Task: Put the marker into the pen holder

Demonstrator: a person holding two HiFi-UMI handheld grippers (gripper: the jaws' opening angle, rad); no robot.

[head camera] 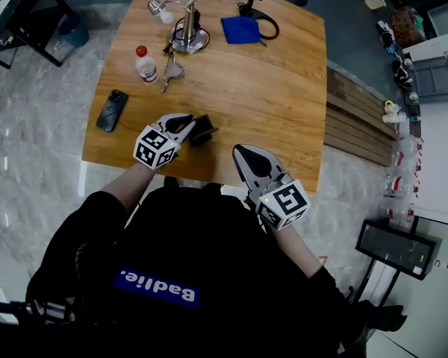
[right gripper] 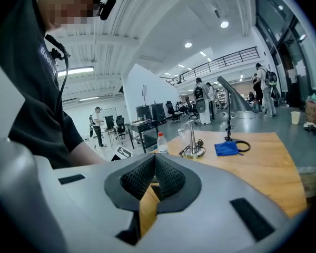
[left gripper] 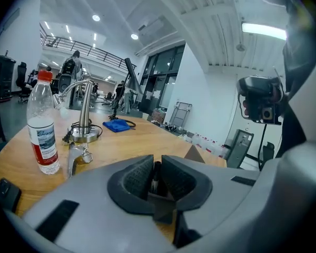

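Observation:
My left gripper (head camera: 185, 127) hovers over the near left part of the wooden table (head camera: 284, 103). In the left gripper view its jaws (left gripper: 156, 163) are shut on a thin dark marker (left gripper: 156, 176), which stands upright between the pads. A black boxy pen holder (head camera: 204, 130) sits on the table just right of that gripper's tips, touching or nearly so. The marker itself is hidden in the head view. My right gripper (head camera: 248, 157) hangs at the table's front edge, to the right of the holder, shut with nothing between its pads (right gripper: 154, 161).
A water bottle with a red cap (head camera: 145, 64), a metal clip (head camera: 172, 71), a metal stand with a cable (head camera: 188, 32), a blue cloth (head camera: 240, 30) and a black cable loop lie farther back. A dark phone (head camera: 112, 110) lies at the left edge.

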